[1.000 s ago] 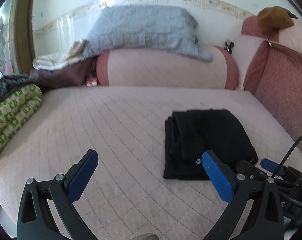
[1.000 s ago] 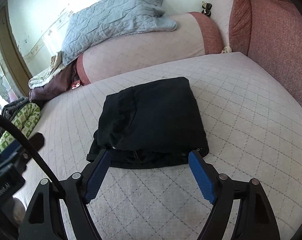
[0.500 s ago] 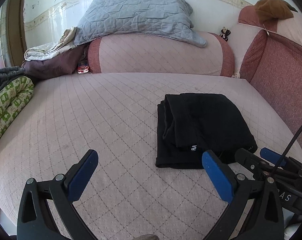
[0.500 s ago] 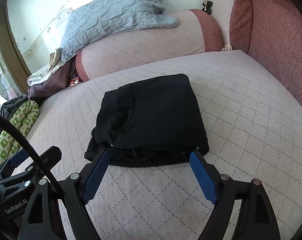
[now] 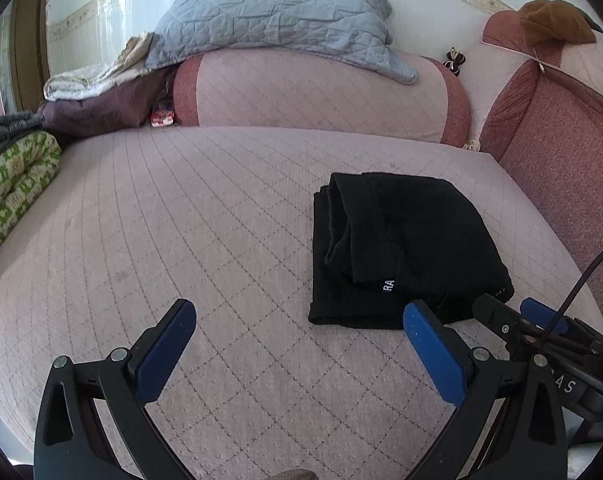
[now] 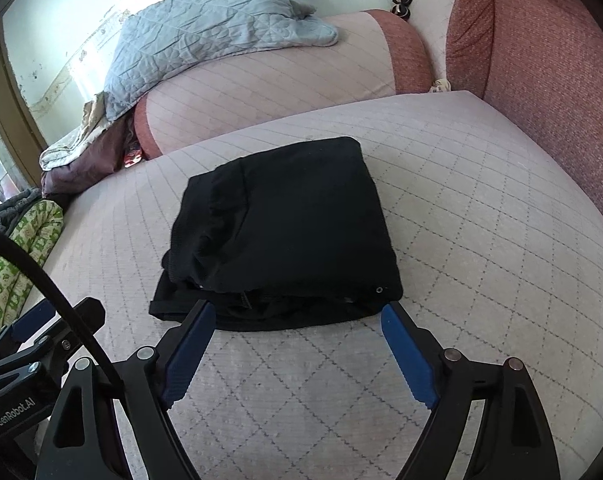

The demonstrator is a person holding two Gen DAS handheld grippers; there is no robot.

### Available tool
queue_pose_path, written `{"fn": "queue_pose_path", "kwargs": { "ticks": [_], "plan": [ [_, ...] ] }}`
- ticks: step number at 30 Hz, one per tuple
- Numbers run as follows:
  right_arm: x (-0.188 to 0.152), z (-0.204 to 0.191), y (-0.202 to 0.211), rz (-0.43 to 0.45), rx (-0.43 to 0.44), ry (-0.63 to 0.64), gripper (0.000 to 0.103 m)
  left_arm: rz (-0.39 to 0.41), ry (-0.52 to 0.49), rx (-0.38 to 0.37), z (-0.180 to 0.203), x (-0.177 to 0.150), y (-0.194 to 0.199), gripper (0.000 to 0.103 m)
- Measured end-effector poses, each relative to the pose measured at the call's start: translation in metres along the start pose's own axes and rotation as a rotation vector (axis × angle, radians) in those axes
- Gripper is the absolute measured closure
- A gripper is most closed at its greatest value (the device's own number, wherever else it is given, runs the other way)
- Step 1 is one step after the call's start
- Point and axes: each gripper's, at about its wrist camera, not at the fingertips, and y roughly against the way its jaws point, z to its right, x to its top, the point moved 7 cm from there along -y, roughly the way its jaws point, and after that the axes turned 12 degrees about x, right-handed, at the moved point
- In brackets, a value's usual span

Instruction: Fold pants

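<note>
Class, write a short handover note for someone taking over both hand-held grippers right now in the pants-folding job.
Left hand-held gripper: open, empty, above the bare bed cover, left of the pants.
Right hand-held gripper: open, empty, fingertips at the near edge of the pants, not gripping.
Black pants: folded into a compact rectangle, lying flat on the bed's right half.
Done: the folding looks complete; layers are stacked, with one lower layer sticking out slightly at the near left corner.
Left: probably only tidying that corner, or nothing.
</note>
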Motion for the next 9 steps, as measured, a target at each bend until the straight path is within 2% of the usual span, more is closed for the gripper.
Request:
{"fn": "queue_pose_path", "kwargs": {
  "ticks": [9],
  "plan": [
    [-0.002,0.006,-0.004,-0.015,-0.019,-0.012,0.013,-0.058,0.025,-0.017,-0.002,-0.005,-0.013,0.000]
  ]
}}
